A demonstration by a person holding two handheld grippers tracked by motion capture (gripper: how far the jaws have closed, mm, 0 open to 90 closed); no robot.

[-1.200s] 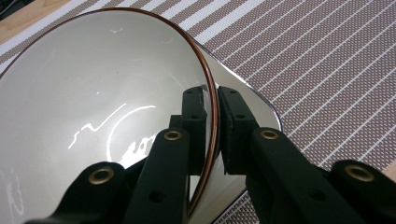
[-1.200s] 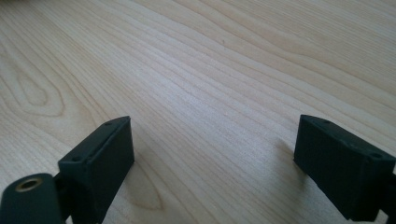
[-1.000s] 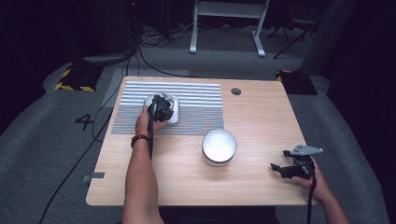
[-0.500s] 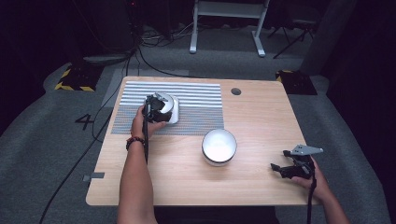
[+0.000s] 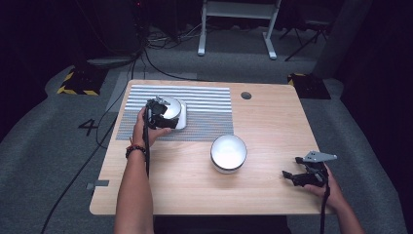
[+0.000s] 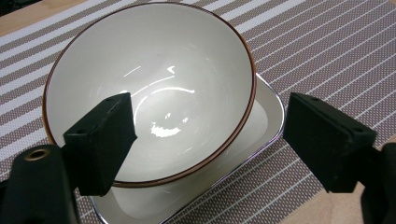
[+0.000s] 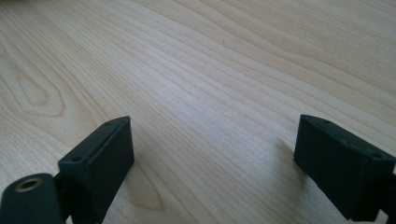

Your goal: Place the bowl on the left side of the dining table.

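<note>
A: Bowl (image 5: 170,108), high view: white, sitting on a square plate (image 5: 181,119) on the striped mat (image 5: 204,112). A "4" is marked on the floor (image 5: 86,126).
B: Left gripper (image 5: 158,116)?
A: Jaws just opened, hand backed off since earlier. Right gripper (image 5: 297,176) unmoved on the table (image 5: 272,126).
B: Left gripper view?
A: Bowl (image 6: 149,93) brown-rimmed, tilted on the plate (image 6: 266,116); jaws wide, holding nothing.
B: Right gripper view?
A: Jaws wide, bare wood (image 7: 210,70).

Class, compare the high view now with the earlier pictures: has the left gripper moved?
Yes. The left gripper, jaws just opened, has backed slightly toward the striped mat's left edge, off the brown-rimmed bowl on the tray.
</note>
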